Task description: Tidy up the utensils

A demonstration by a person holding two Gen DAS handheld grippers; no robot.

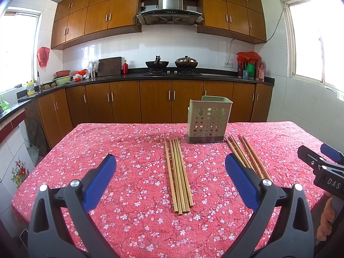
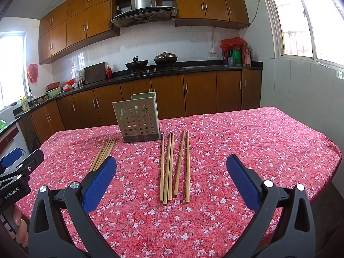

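With both my left fingers (image 1: 171, 177) and right fingers (image 2: 172, 177) spread wide and empty above the worktop (image 1: 129, 172), I may scatter the flat-lying chopsticks (image 1: 178, 176) beside the holder (image 1: 207, 120), pinching several together.

Holder: pale green plastic utensil holder (image 1: 210, 119), boxy, its front wall pierced with round holes, on a darker grey base; stands upright toward the far middle of the table, nothing visible inside through the holes.
Left group: bundle of five light wooden chopsticks (image 1: 178, 175), lying flat and packed side by side, touching, far tips just left of the holder's base.
Right group: five loose light wooden chopsticks (image 2: 174, 166), flat, roughly parallel, three close together and two slightly apart to their right, far tips near the holder's right corner.
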